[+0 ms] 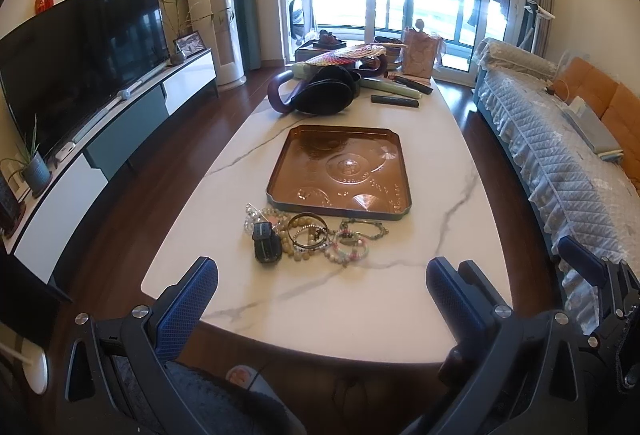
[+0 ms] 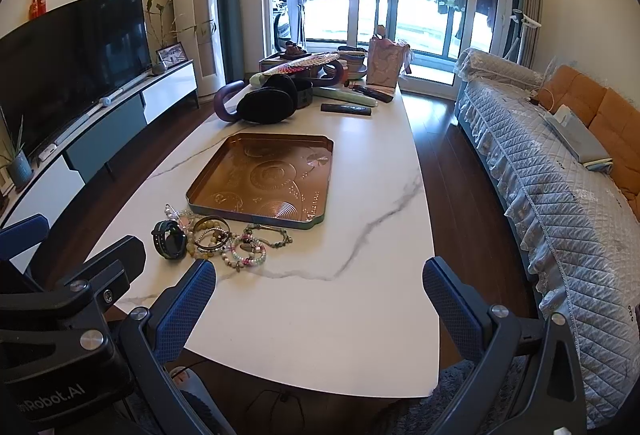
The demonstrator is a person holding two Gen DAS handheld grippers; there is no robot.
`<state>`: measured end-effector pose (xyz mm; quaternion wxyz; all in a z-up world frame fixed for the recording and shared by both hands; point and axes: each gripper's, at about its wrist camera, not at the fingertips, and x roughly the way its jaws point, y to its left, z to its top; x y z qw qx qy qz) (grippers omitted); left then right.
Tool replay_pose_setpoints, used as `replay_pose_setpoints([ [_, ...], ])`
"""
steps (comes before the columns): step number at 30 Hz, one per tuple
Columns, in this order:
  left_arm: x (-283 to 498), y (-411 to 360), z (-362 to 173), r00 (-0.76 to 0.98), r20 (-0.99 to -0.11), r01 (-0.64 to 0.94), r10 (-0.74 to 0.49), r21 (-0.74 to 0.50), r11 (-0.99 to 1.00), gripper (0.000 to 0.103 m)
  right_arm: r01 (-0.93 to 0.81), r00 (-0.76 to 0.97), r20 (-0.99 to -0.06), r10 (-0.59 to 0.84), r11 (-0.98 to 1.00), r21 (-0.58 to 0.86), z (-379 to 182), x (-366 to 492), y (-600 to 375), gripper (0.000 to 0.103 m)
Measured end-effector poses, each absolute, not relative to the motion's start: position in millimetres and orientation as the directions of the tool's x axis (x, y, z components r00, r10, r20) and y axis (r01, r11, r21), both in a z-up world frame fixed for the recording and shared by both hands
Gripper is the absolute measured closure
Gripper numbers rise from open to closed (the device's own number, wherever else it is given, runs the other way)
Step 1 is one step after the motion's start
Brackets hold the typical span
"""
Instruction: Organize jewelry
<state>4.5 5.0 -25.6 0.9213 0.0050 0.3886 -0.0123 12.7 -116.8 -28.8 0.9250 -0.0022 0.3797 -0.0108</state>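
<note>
Left hand-held gripper (image 1: 322,299) spread; tangled jewelry (image 1: 316,237) indistinct.

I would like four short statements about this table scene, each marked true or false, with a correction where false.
1. The copper-coloured square metal tray holds nothing. True.
2. The black wristwatch lies inside the tray. False: it lies on the white marble table, in the jewelry pile in front of the tray.
3. The left gripper is open and grips nothing. True.
4. The right gripper is shut on a bracelet. False: it is open, holding nothing.
</note>
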Motion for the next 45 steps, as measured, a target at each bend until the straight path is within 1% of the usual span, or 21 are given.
replay_pose_setpoints([
  [45, 1.0, 3.3, -27.4, 0.687, -0.727, 0.023, -0.01, 0.008, 1.0, 0.0, 0.01, 0.704, -0.71, -0.013, 1.0, -0.008, -35.2, 12.9, -116.6, 0.0],
])
